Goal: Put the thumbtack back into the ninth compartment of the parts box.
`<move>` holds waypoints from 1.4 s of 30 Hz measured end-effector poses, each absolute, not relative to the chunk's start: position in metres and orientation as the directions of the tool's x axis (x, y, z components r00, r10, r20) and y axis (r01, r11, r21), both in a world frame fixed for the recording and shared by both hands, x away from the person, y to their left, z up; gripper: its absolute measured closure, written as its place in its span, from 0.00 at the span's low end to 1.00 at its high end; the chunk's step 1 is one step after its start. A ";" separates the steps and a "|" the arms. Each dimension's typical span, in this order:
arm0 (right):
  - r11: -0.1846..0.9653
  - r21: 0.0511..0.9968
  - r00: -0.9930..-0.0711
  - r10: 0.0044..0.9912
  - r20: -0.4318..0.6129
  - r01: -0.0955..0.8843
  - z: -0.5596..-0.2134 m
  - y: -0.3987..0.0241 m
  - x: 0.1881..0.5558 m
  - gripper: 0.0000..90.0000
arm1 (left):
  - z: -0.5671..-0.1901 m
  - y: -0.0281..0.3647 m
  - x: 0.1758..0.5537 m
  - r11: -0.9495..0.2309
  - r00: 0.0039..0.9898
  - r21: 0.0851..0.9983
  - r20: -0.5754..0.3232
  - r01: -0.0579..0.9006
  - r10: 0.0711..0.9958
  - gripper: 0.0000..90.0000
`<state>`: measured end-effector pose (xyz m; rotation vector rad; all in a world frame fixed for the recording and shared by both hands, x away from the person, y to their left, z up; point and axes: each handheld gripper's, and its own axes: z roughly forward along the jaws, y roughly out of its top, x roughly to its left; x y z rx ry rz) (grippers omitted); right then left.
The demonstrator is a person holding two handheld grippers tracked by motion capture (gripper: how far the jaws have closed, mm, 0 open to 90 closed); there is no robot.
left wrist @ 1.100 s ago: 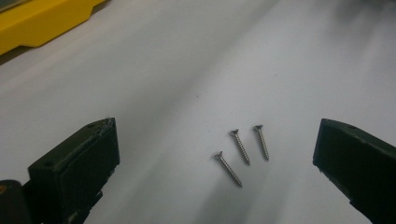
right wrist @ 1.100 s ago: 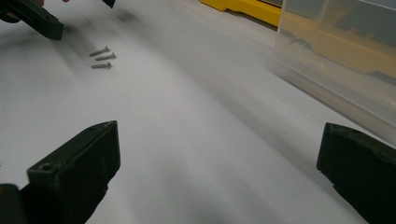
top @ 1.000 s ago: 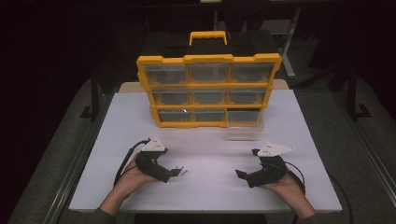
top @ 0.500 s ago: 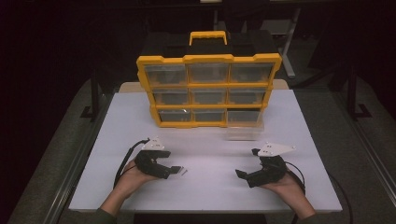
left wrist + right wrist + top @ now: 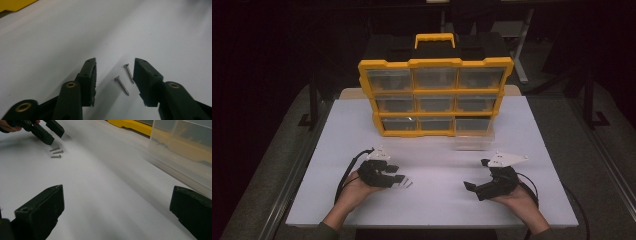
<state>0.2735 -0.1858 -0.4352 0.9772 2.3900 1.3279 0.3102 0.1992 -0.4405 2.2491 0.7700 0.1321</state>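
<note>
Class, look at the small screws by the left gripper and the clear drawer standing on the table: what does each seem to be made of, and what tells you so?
Screws: probably metal, perhaps steel, with a dull silver-grey sheen and fine threads. Clear drawer: likely transparent plastic, smooth and slightly glossy, since the yellow organiser shows through its walls.

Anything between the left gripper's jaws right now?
Two screws lie on the white table between the left gripper's closing, not yet touching jaws, per the left gripper view.
</note>
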 end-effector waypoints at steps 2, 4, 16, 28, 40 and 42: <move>0.362 0.823 -0.748 0.655 0.109 0.437 -0.435 -0.186 0.273 0.00 | -0.441 0.199 0.310 -0.550 0.816 0.675 -0.137 0.491 0.561 0.66; 0.364 0.822 -0.748 0.655 0.110 0.439 -0.435 -0.186 0.273 0.00 | -0.442 0.198 0.310 -0.552 0.817 0.672 -0.138 0.493 0.561 0.69; 0.369 0.819 -0.751 0.651 0.110 0.440 -0.435 -0.185 0.273 0.00 | -0.447 0.195 0.310 -0.560 0.812 0.647 -0.165 0.517 0.560 0.81; 0.367 0.820 -0.751 0.651 0.112 0.440 -0.435 -0.185 0.273 0.00 | -0.449 0.194 0.310 -0.576 0.814 0.635 -0.152 0.515 0.560 0.89; 0.366 0.820 -0.751 0.651 0.112 0.440 -0.435 -0.185 0.273 0.00 | -0.449 0.194 0.310 -0.587 0.816 0.632 -0.131 0.507 0.563 0.97; 0.367 0.820 -0.751 0.651 0.111 0.440 -0.435 -0.185 0.273 0.00 | -0.449 0.194 0.310 -0.586 0.816 0.633 -0.130 0.505 0.563 0.97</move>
